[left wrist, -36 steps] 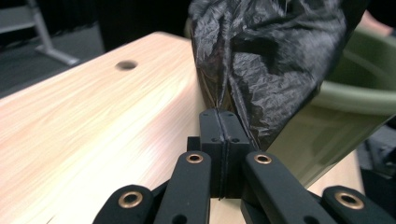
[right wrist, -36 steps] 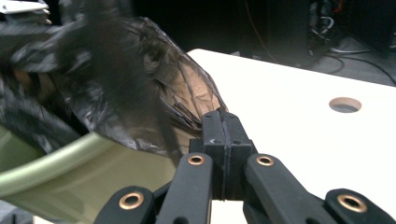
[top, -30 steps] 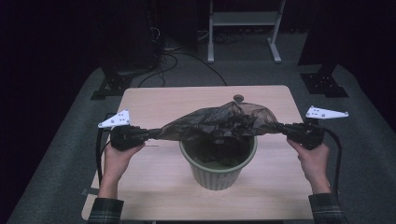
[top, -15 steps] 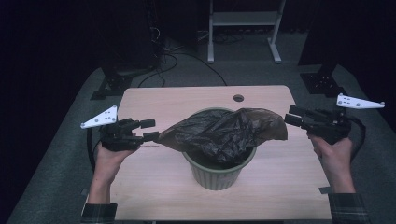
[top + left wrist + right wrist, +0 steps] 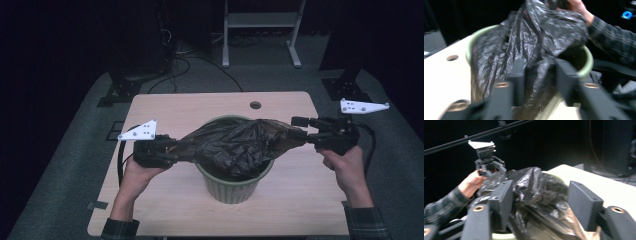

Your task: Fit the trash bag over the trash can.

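A green ribbed bin [image 5: 235,185] stands in the middle of the table [image 5: 165,110], with a crumpled black plastic bag [image 5: 235,145] draped over its mouth. My left gripper [image 5: 175,148] is at the bag's left end. In the left gripper view its jaws [image 5: 540,75] have just been closing with bunched bag [image 5: 536,32] in the gap, a clear width still between them. My right gripper [image 5: 294,127] is at the bag's right end. Its jaws [image 5: 541,202] stand wide after closing slightly, and the bag [image 5: 536,185] lies loose between them, against the left jaw.
A small round hole [image 5: 255,105] marks the table's far edge behind the bin. Beyond the table stand a metal rack [image 5: 260,20], dark stands and floor cables. Bare tabletop lies around the bin on all sides.
The bag was stretched taut between both shut grippers above the bin. Both jaws have opened, the right hand has risen, the left has swung out and back, and the bag sags over the bin.
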`<state>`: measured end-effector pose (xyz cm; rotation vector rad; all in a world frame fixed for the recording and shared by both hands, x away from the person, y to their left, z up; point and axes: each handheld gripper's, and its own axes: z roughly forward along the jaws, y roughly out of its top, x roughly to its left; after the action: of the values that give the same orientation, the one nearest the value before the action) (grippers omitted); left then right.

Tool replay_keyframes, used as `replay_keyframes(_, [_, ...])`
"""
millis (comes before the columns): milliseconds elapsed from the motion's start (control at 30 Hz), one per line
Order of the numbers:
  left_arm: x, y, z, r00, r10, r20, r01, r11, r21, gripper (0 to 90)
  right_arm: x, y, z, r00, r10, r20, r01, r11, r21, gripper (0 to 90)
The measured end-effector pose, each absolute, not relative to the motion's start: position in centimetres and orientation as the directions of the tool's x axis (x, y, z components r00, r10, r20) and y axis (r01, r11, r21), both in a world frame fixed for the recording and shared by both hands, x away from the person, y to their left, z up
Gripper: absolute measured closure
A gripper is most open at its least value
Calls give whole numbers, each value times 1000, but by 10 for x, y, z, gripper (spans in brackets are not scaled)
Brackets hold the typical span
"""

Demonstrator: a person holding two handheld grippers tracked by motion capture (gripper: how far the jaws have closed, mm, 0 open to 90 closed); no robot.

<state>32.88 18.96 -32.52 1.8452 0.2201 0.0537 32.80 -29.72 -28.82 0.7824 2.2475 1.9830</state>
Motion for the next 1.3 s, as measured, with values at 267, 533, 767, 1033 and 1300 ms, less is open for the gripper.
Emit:
replay_keyframes(267, [313,198,-323,988,151,-46,80,-228,970,866,309,-288,-295,-910,336,243,303,140,943,900])
replay_keyframes(533, [290,206,-340,994,103,-43,64,-210,976,856,280,-287,-319,-923,283,259,314,166,935,900])
replay_keyframes(767, [275,210,-365,994,70,-85,100,-249,963,853,256,-290,-361,-905,275,324,386,215,897,900])
replay_keyframes(1033, [274,214,-393,984,92,-155,176,-301,937,896,251,-293,-393,-880,282,382,450,244,859,900])
replay_keyframes(1300, [281,215,-414,968,156,-195,241,-384,891,898,253,-288,-417,-853,339,397,499,310,809,900])
